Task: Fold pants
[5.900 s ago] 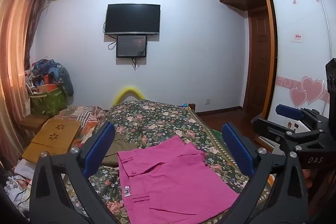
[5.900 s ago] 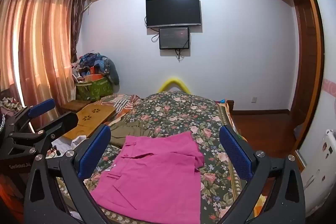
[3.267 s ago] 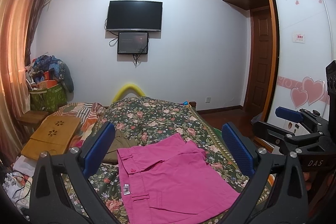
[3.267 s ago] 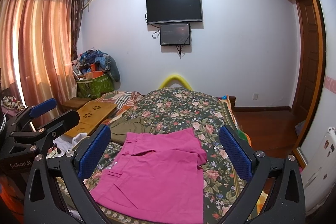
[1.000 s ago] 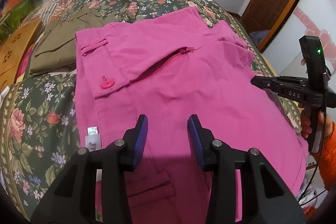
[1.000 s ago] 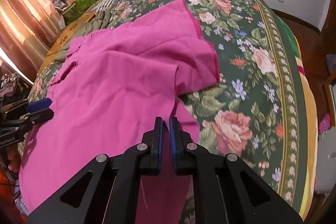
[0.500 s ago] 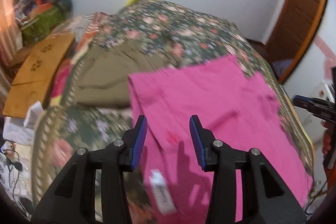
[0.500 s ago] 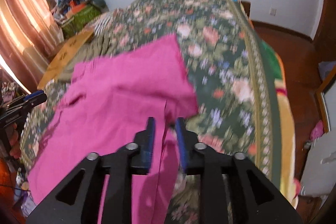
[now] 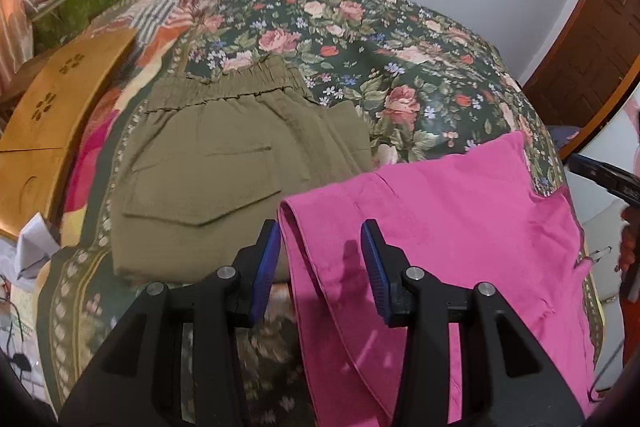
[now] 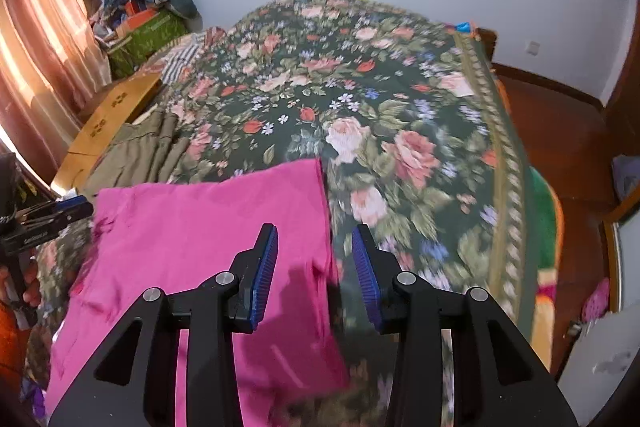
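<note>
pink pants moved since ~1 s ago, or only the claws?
Yes. The pink pants were folded over: their far edge now lies nearer the camera on the floral bedspread, exposing roses it covered before.

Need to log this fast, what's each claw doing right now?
Left claw: open, holding nothing, over the pink pants.
Right claw: opening, holding nothing.

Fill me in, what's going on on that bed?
A person with a handheld gripper in each hand is folding bright pink cotton pants on the dark floral bedspread. Neither grips cloth: the left gripper hangs part-open over their left edge, the right gripper is opening above their right edge. Olive-green folded pants lie alongside.
</note>
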{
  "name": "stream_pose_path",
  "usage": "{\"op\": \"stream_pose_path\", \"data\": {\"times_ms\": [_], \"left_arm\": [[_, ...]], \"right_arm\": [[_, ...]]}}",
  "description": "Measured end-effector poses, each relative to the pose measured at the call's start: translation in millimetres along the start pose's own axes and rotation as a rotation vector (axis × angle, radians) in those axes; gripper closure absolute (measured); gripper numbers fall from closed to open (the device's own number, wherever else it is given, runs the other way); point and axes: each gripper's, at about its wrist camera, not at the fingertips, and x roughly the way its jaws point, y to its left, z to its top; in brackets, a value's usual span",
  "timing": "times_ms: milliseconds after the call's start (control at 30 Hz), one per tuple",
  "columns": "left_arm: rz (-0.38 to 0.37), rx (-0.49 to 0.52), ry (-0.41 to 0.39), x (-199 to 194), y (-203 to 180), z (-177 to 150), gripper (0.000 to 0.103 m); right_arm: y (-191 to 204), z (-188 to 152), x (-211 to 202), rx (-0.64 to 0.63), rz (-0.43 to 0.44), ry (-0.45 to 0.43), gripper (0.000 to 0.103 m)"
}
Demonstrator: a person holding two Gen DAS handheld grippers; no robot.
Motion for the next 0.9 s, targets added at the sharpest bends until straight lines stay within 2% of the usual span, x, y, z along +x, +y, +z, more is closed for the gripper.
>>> {"op": "stream_pose_path", "data": {"times_ms": [267, 400, 467, 533, 600, 900], "left_arm": [[-0.037, 0.015, 0.046, 31.3, 3.4, 9.5, 0.061], [-0.002, 0.03, 0.029, 36.7, 0.8, 12.0, 0.075], [0.027, 0.052, 0.014, 37.2, -2.2, 13.8, 0.081], [0.043, 0.07, 0.004, 35.6, -6.9, 17.5, 0.094], [0.035, 0.084, -0.014, 30.4, -12.8, 21.8, 0.099], [0.013, 0.144, -0.19, -18.6, -47.5, 57.4, 0.1]], "right_arm": [[-5.3, 27.4, 78.9, -0.018, 0.038, 0.126, 0.068], [-3.2, 29.9, 92.3, -0.01, 0.095, 0.119, 0.069], [-1.9, 31.3, 91.7, -0.013, 0.085, 0.111, 0.097], [-3.2, 33.4, 88.9, 0.002, 0.119, 0.107, 0.097], [-2.3, 35.3, 80.4, 0.003, 0.118, 0.069, 0.097], [3.3, 68.1, 20.0, -0.024, 0.131, -0.114, 0.098]]}}
